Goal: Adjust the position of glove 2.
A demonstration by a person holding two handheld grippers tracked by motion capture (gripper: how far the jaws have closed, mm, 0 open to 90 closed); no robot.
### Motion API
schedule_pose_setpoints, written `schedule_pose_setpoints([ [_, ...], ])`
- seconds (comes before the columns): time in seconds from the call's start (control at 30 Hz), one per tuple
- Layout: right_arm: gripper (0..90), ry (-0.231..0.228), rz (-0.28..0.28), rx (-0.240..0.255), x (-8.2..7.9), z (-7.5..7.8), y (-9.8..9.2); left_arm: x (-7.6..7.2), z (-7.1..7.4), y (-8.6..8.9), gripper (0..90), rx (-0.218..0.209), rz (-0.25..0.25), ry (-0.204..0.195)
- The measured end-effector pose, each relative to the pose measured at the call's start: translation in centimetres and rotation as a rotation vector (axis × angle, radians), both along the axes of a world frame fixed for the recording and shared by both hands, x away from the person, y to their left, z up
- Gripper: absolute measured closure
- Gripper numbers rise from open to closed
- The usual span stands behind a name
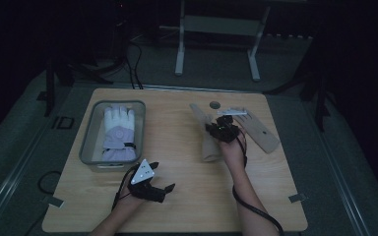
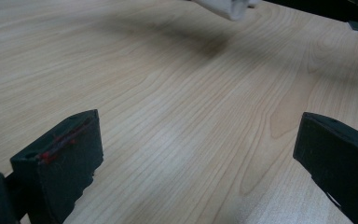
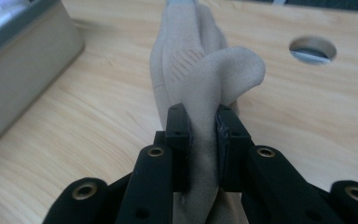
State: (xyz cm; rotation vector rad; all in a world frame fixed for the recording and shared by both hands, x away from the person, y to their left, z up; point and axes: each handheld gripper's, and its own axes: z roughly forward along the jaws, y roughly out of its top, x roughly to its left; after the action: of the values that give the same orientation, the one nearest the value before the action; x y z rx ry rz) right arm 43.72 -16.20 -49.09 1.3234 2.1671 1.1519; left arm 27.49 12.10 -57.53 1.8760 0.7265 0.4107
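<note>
A beige glove (image 1: 208,142) lies right of the table's middle, and my right gripper (image 1: 221,129) is over its upper part. In the right gripper view the jaws are shut on a raised fold of this beige glove (image 3: 200,70), with the right gripper (image 3: 203,121) pinching the fabric between its pads. A second beige glove (image 1: 262,130) lies flat farther right. My left gripper (image 1: 163,176) rests near the front left of the table. In its own view the left gripper (image 2: 200,140) is open over bare wood with nothing between the jaws.
A grey bin (image 1: 89,132) at the left holds a white glove (image 1: 118,130); its wall (image 3: 23,70) stands left of the held glove. A round hole (image 1: 215,104) is in the tabletop near the far edge. Cables trail from both grippers.
</note>
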Motion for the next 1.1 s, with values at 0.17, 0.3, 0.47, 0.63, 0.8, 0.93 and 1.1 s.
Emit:
schedule_pose_setpoints([
  [0.17,77.5,-0.006,-0.083,0.008,-0.2,0.5,2.1,-0.2,0.0,0.0,1.6,-0.009,0.01,-0.014],
  [0.3,77.1,0.037,-0.15,0.009,-0.2,-0.9,3.7,-0.3,0.0,0.0,1.6,-0.018,0.014,-0.018],
  [0.47,75.9,0.111,-0.165,0.004,0.1,-3.6,4.9,-0.3,0.0,0.0,1.6,-0.02,0.012,-0.02],
  [0.63,62.8,0.154,-0.161,0.013,0.1,-5.1,5.6,-0.4,0.0,0.0,1.6,-0.033,0.019,-0.022],
  [0.8,52.4,0.179,-0.115,-0.001,-0.2,-5.8,6.5,-0.5,0.0,0.0,1.6,-0.016,0.014,-0.031],
  [0.93,48.3,0.209,-0.094,0.034,-0.4,-5.4,6.7,-0.5,0.0,0.0,1.6,-0.02,0.015,-0.029],
  [1.1,46.3,0.162,-0.039,0.019,-0.7,-4.4,6.4,-0.5,0.0,0.0,1.6,-0.016,0.01,-0.032],
])
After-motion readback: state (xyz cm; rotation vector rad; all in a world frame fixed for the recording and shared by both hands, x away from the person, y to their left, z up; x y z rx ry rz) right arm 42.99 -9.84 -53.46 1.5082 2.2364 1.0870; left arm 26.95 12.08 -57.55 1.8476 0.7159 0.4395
